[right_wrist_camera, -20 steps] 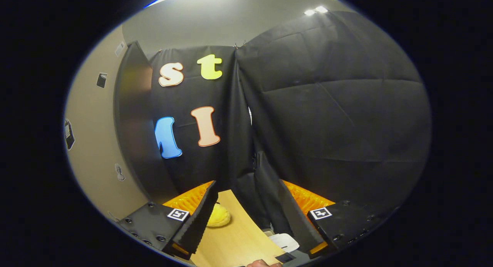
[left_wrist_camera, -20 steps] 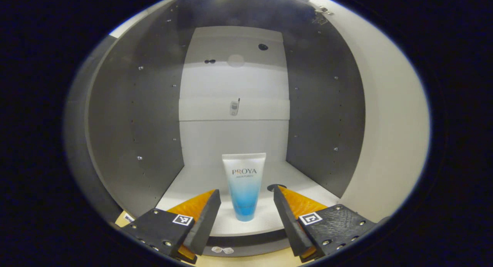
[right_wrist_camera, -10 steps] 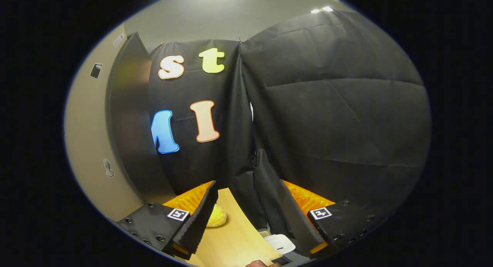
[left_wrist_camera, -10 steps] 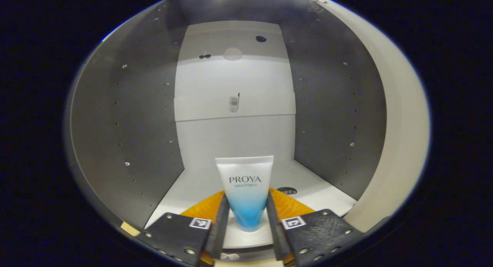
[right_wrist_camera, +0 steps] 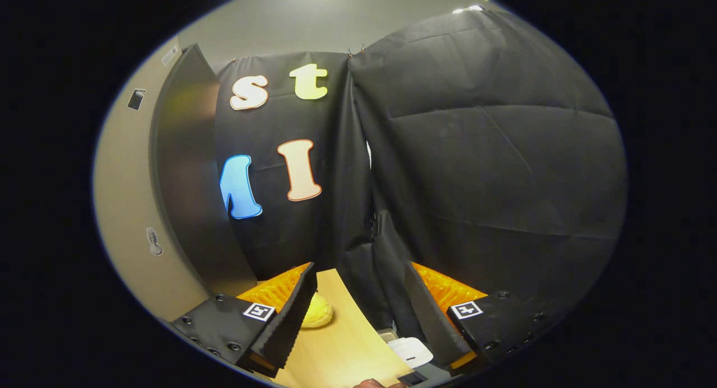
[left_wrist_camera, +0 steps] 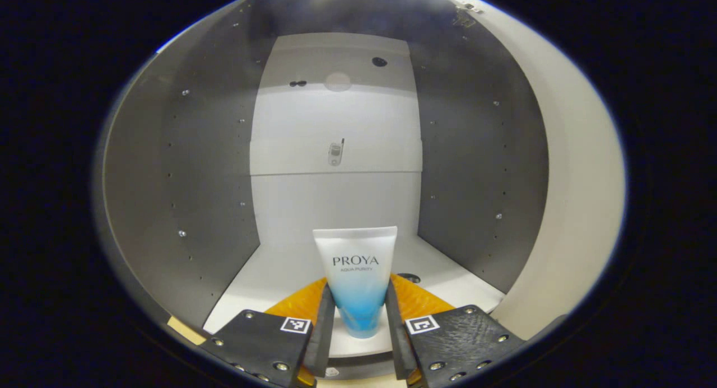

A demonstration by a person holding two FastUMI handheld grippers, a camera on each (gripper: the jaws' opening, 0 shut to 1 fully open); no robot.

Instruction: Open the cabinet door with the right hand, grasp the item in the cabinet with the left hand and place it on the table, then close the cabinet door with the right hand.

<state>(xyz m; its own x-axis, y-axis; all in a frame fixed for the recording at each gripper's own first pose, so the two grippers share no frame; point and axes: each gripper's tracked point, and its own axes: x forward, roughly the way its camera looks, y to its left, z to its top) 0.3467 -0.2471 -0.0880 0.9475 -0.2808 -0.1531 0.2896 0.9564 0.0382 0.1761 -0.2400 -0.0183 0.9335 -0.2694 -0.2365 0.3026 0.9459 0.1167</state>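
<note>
Left gripper [left_wrist_camera: 357,335]: jaws closed in against both sides of the tube's lower end, gripping it.
Tube [left_wrist_camera: 355,279]: white fading to blue, upright, cap down, on the cabinet floor [left_wrist_camera: 269,270] near its front edge.
Cabinet [left_wrist_camera: 201,169]: grey side walls, pale back panel, interior exposed.
Right gripper [right_wrist_camera: 358,321]: jaws spread wide, holding nothing, above the desk [right_wrist_camera: 341,349].
Yellow item [right_wrist_camera: 316,316]: on the desk, partly behind one finger.
Cabinet door [right_wrist_camera: 185,169]: swung open, far left in the right gripper view.
</note>
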